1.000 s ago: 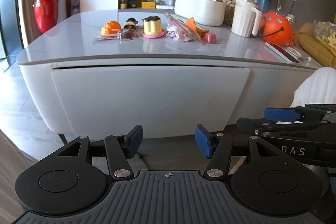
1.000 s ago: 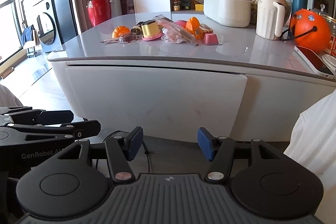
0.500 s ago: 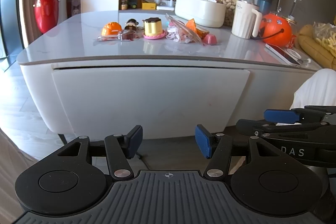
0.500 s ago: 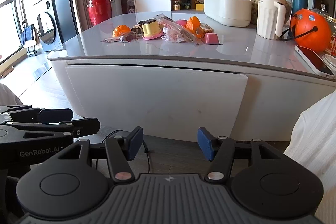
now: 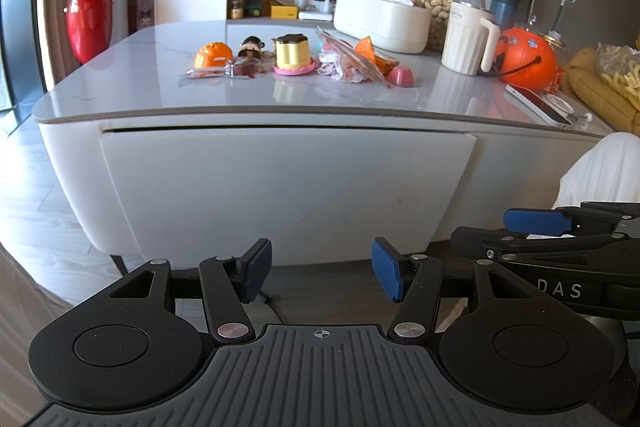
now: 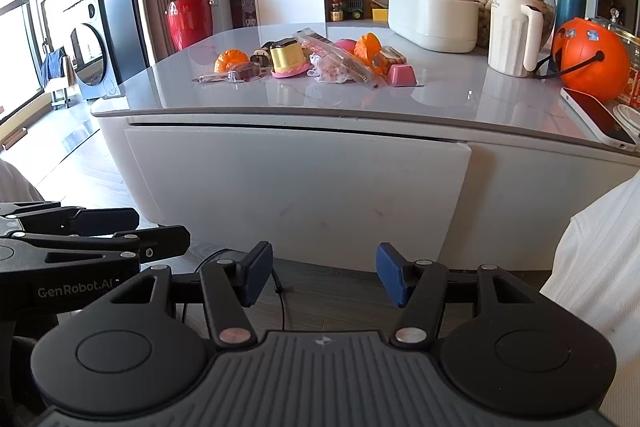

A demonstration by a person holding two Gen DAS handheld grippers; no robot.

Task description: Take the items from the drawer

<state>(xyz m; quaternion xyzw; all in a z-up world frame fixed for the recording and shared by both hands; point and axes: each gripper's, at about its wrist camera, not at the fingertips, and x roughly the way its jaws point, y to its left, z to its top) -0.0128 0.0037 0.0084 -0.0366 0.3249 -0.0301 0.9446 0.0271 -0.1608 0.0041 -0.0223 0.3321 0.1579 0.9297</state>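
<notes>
Left wrist view: the left tongs (image 5: 322, 269) hang spread with nothing between the blue pads, pointing at the wide white drawer front (image 5: 288, 191) straight ahead (shut, a thin dark gap along its top). Above it, on the glossy grey tabletop (image 5: 140, 83), sit a yellow pudding-shaped toy on a pink base (image 5: 294, 57) and an orange dome-shaped toy (image 5: 213, 55) to its left. Just right, the right tongs (image 6: 324, 273) are likewise spread and empty, facing the same drawer front.
</notes>
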